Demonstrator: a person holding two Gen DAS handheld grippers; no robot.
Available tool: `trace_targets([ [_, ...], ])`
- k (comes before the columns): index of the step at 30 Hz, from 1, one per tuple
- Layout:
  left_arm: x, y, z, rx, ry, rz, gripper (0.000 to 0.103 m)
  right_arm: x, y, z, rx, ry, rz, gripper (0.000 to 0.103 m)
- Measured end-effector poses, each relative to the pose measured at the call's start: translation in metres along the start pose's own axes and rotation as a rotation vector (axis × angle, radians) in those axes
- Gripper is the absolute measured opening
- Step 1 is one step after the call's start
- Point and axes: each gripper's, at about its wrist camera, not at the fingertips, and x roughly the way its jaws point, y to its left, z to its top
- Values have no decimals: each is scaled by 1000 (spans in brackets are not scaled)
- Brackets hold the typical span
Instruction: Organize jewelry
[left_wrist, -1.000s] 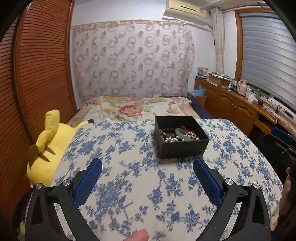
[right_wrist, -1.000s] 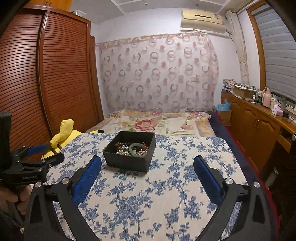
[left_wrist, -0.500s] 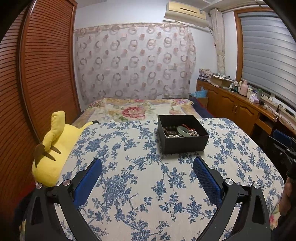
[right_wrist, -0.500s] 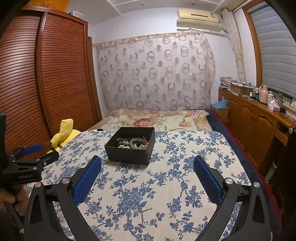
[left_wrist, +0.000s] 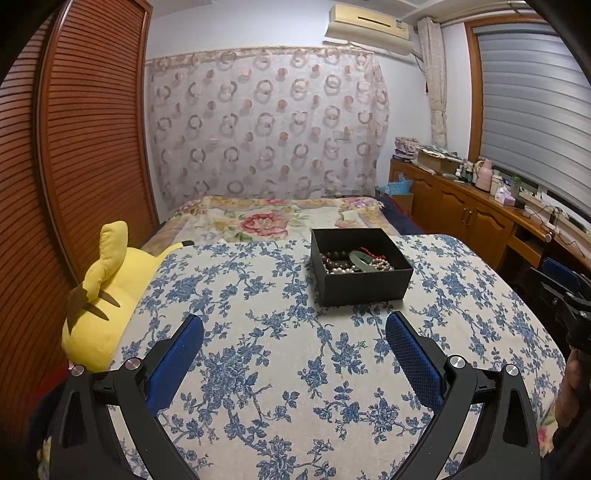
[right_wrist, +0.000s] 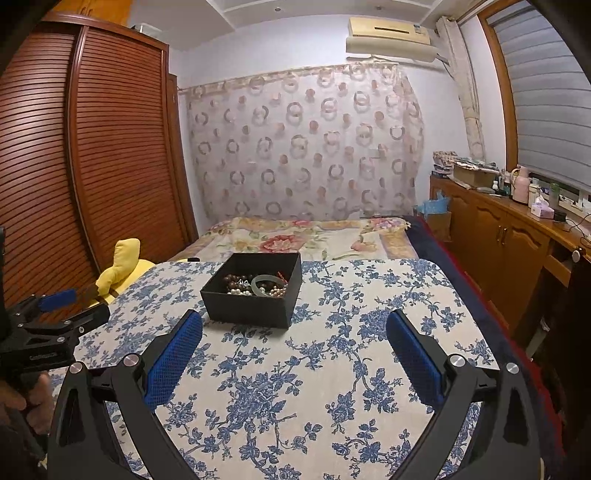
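A black box (left_wrist: 360, 271) sits on the blue-flowered cloth (left_wrist: 258, 354), toward its far edge, with a tangle of jewelry (left_wrist: 356, 261) inside. From the left wrist view the box is ahead and a little right; from the right wrist view it is ahead and a little left. I can pick out dark brown beads (right_wrist: 236, 278), a string of pearls (right_wrist: 258, 291), a pale green bangle (right_wrist: 264, 284) lying across them, and a bit of red (left_wrist: 373, 253) at the back. How the strands are knotted together is too small to tell, and the near wall of the box hides whatever lies low at the front.

The left gripper (left_wrist: 294, 334) is spread wide with nothing between its blue pads (left_wrist: 177, 354), and hangs over the cloth well short of the box. The right gripper (right_wrist: 294, 334) is likewise wide apart and bare, its left pad (right_wrist: 173, 356) close to the box's near corner in that view, though whether it is truly near I cannot say. Both frames are cut off at the bottom edge.

A yellow plush (left_wrist: 107, 295) lies at the left edge of the cloth, partly tucked behind it, so only ears and part of the head show. In the right wrist view the other gripper pokes in at the left border, with part of a hand (right_wrist: 26, 402) under it, mostly cropped. Beyond the cloth a floral bedspread (left_wrist: 266, 221) runs to a curtain (left_wrist: 266, 125). The clutter on the sideboard (right_wrist: 509, 229) is too small to name.
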Motion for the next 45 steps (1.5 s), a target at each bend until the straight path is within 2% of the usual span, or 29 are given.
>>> trace_targets([
  [45,-3,-5,4,4,-14,-2,95,1,-1,-1,0,5,-2,100],
])
